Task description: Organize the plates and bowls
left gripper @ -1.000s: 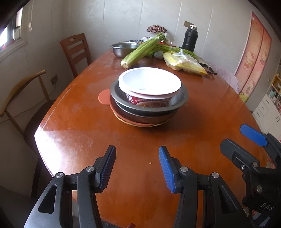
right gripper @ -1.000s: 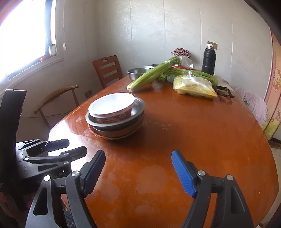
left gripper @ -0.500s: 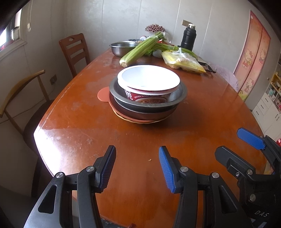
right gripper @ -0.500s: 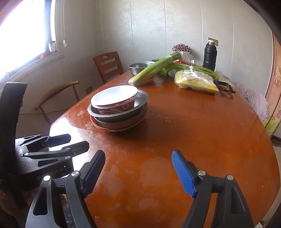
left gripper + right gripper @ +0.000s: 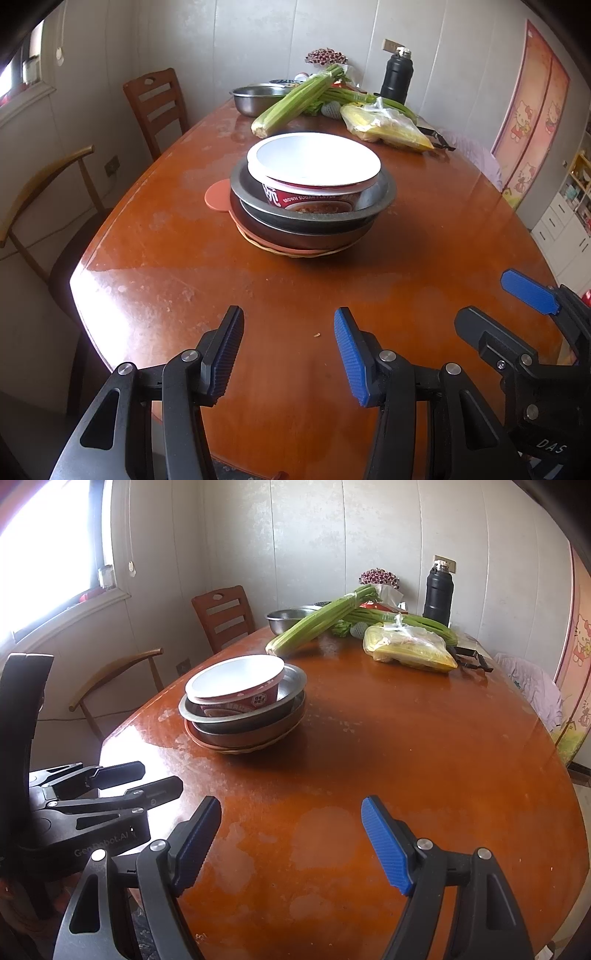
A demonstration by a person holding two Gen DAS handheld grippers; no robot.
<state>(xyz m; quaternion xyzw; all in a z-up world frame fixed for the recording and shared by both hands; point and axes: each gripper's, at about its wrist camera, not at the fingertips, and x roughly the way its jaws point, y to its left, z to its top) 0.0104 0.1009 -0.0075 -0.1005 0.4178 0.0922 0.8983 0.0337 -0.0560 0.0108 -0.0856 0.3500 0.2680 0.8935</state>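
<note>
The bowls (image 5: 312, 206) sit in one pile near the middle of the table (image 5: 424, 258). On top is a white paper bowl (image 5: 314, 164) with a red side. It sits inside a wide metal bowl (image 5: 384, 199), and that one sits in a darker bowl (image 5: 295, 234). Under them all we see a flat woven mat (image 5: 295, 253) and an orange round mat (image 5: 218, 195) poking out on the left.

The pile looks tidy as it is. This could be a finished stack, or a stack we are about to take apart and sort. We cannot tell which from here.

Our left claw (image 5: 288, 354) is spread wide and holds nothing. It points right at the pile, low over the table. Our right claw (image 5: 290, 840) is spread wide too, with nothing in it, off to the right side.

If we touch the pile, we go slow. The paper bowl is light and can tip. The metal rims are thin and slippery, so we pinch one rim flat and lift straight up. The celery (image 5: 295, 98) and the other metal bowl (image 5: 255, 99) stay far back.
</note>
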